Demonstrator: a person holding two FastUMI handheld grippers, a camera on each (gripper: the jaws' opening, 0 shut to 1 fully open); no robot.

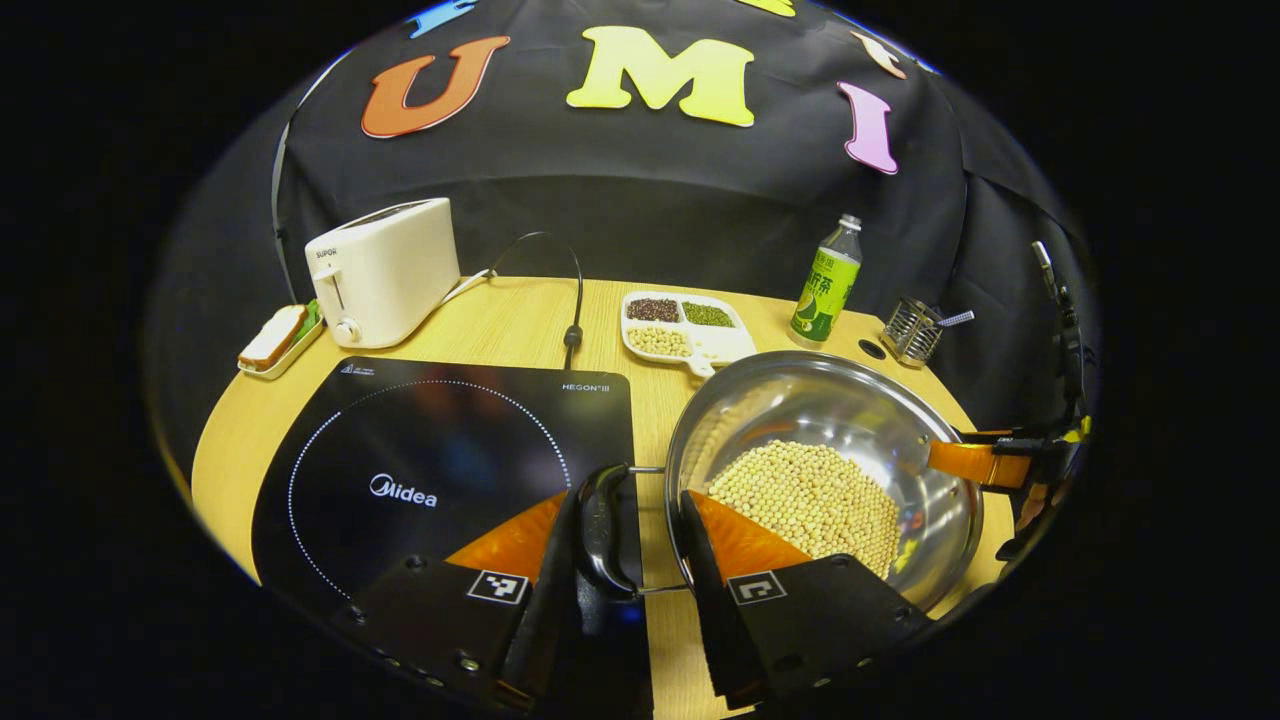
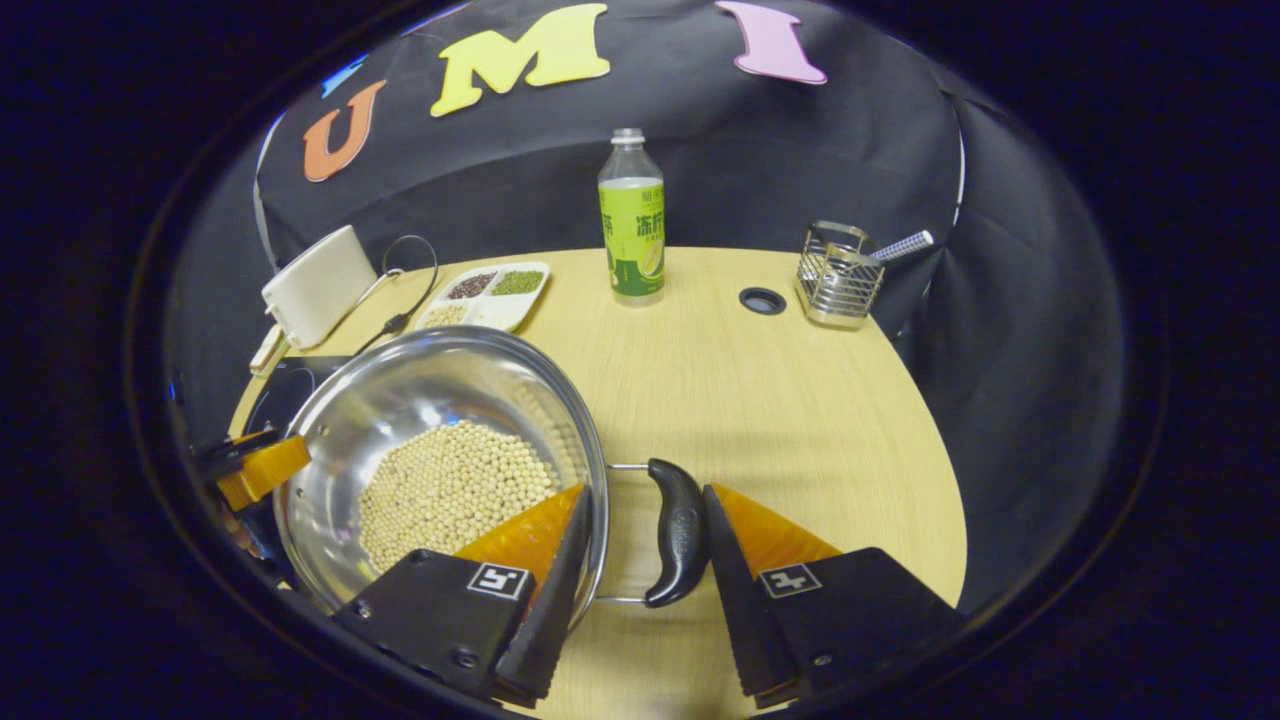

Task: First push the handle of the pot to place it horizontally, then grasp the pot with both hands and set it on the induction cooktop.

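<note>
On the wooden worktop [image 2: 760, 400], both claws straddle the steel bean-filled pot's [image 1: 850, 420] black side handles: left claw [image 1: 630, 535] and right claw [image 2: 645, 530] half open, not clamped.

A wooden table [image 2: 800, 400] is seen carrying an induction cooktop [image 1: 440, 470] at lower left, a pot [image 1: 830, 430] beside it, and a toaster [image 1: 385, 270], sectioned dish [image 1: 685, 330], bottle [image 1: 827, 285] and wire holder [image 1: 912, 330] across the upper frame.

A white toaster [image 1: 385, 268] stands on the counter [image 2: 760, 400] at ten o'clock in the left gripper view, a small tray with a sandwich [image 1: 280, 338] just beside it. A divided dish of beans [image 1: 682, 327] sits at twelve, a green-labelled bottle [image 1: 828, 285] at one, a wire holder [image 1: 912, 330] at two.
</note>
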